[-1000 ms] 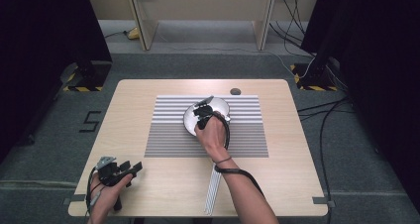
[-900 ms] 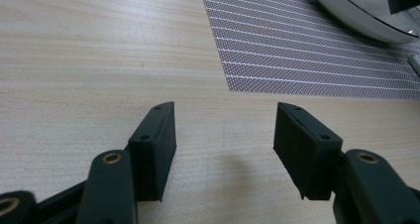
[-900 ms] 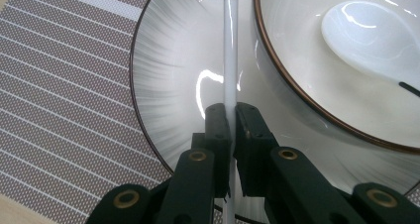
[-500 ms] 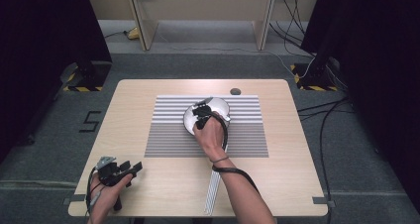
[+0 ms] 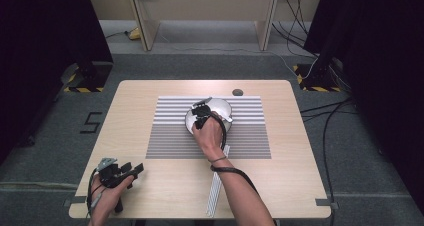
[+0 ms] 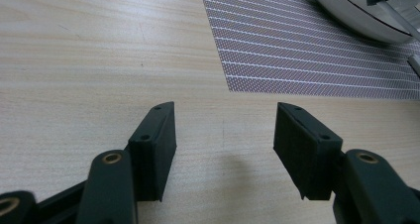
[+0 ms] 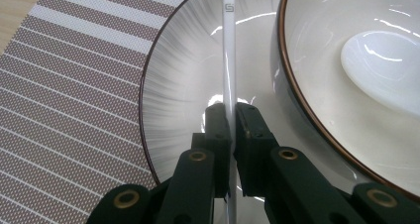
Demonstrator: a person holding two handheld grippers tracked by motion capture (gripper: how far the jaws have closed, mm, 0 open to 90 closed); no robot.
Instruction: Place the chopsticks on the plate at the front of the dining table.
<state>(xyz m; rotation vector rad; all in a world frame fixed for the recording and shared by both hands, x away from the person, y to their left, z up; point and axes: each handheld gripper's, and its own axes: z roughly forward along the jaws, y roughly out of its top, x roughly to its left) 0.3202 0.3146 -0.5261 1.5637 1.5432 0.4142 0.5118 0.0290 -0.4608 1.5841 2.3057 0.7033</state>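
Observation:
A white plate [image 7: 178, 85] with grey streaks and a dark rim lies on a striped placemat [image 5: 170, 136] mid-table. On the plate stands a bowl [image 7: 317, 60] with a brown rim, and a white oval shape, perhaps a spoon [image 7: 381, 55], lies inside it. My right gripper [image 7: 230, 115] is shut on a thin white stick [image 7: 229, 60], which runs across the plate just left of the bowl. From above, that right gripper [image 5: 201, 117] sits over the plate [image 5: 222, 108]. My left gripper [image 6: 225, 144] is open with nothing between its jaws, low over bare wood near the front left corner [image 5: 122, 173].
A long pale strip [image 5: 217, 186] lies on the table beside my right forearm, running toward the front edge. A small dark disc [image 5: 237, 92] sits behind the mat. The placemat's corner [image 6: 307, 60] and the plate's edge [image 6: 356, 16] lie ahead of the left gripper.

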